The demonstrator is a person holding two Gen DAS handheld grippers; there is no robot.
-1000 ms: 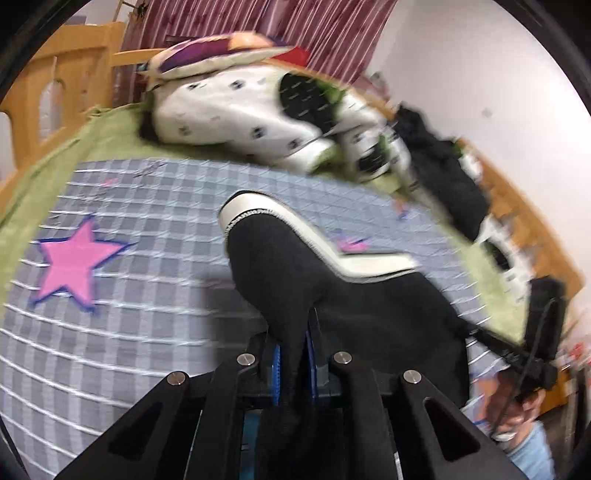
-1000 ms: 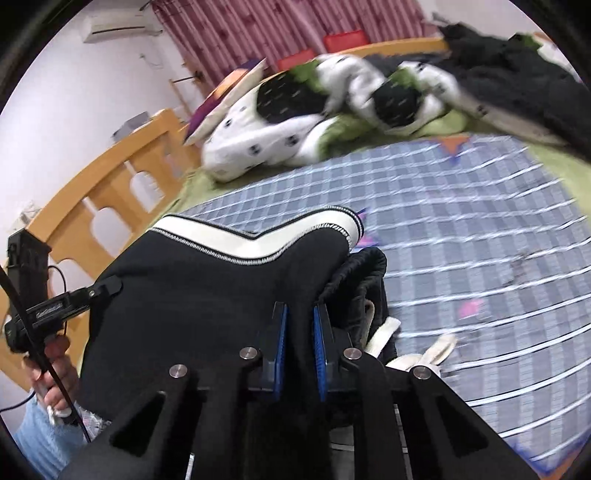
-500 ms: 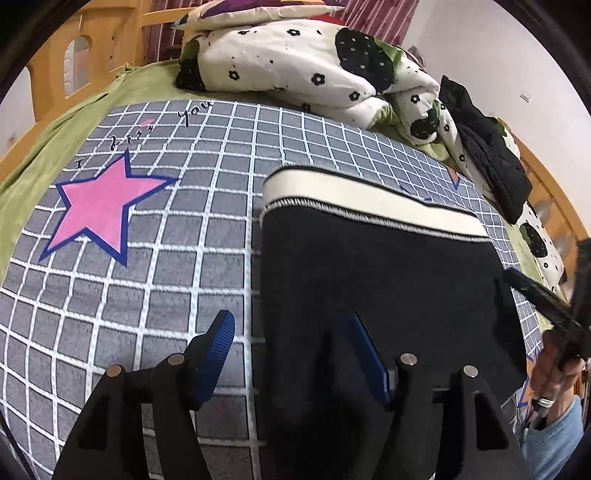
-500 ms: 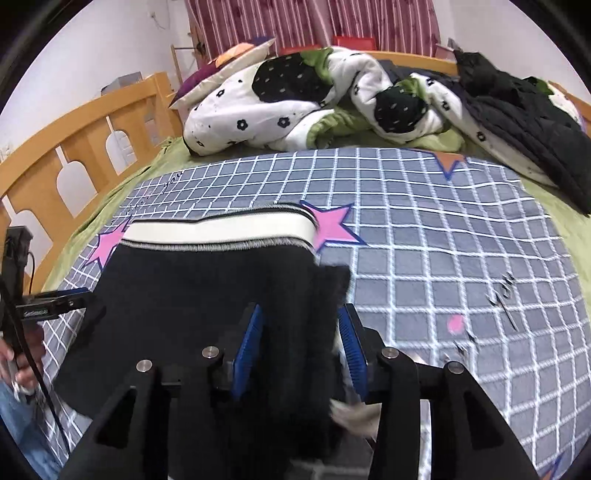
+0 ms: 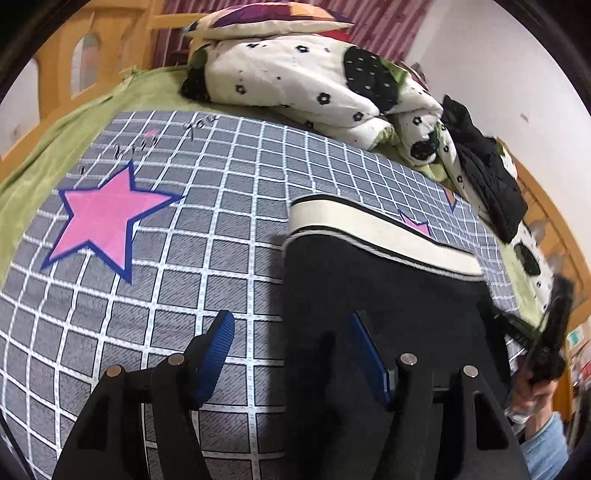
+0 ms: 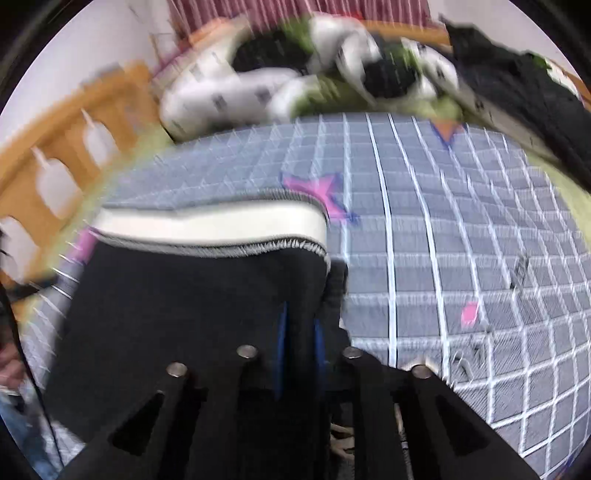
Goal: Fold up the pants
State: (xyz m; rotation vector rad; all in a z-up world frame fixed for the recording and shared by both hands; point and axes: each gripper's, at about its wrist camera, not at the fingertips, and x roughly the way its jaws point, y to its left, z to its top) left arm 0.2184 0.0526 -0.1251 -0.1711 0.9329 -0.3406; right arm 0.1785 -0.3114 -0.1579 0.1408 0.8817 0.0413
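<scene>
Pants [image 5: 376, 295]: black, white waistband [image 5: 380, 236] at the far edge, lying flat on the grid bedspread [image 5: 229, 206] of the bed. In the left wrist view they fill the 3 to 6 o'clock part of the frame; in the right wrist view they fill 7 to 9 o'clock.

Left to right, left wrist view:
- wooden bed rail [image 5: 55, 74] at 10 o'clock
- pink star [image 5: 103, 218] print at 9 o'clock, clear of the pants
- left gripper [image 5: 291, 354] at 6 o'clock, jaws spread. Left blue pad over bare bedspread, right pad over the black cloth; the pants' left edge runs between them, not pinched.
- flowered quilt [image 5: 303, 70] with a pillow [image 5: 266, 20] on top at 12 o'clock
- black jacket [image 5: 487, 177] at 2 o'clock
- the person's other hand [image 5: 532, 391] with the second tool at 4 o'clock, blurred

Right wrist view (motion-blurred):
- bed rail at 9 o'clock
- right gripper [image 6: 300, 343] at 6 o'clock, jaws just closing, now nearly together, pinching a fold of black cloth near the pants' right edge
- waistband just beyond it, its right corner beside a small pink star [image 6: 321, 195]
- quilt at 12 o'clock, jacket at 2 o'clock
- pale cord ends [image 6: 341, 443] showing under the gripper body; can't tell what they attach to.
</scene>
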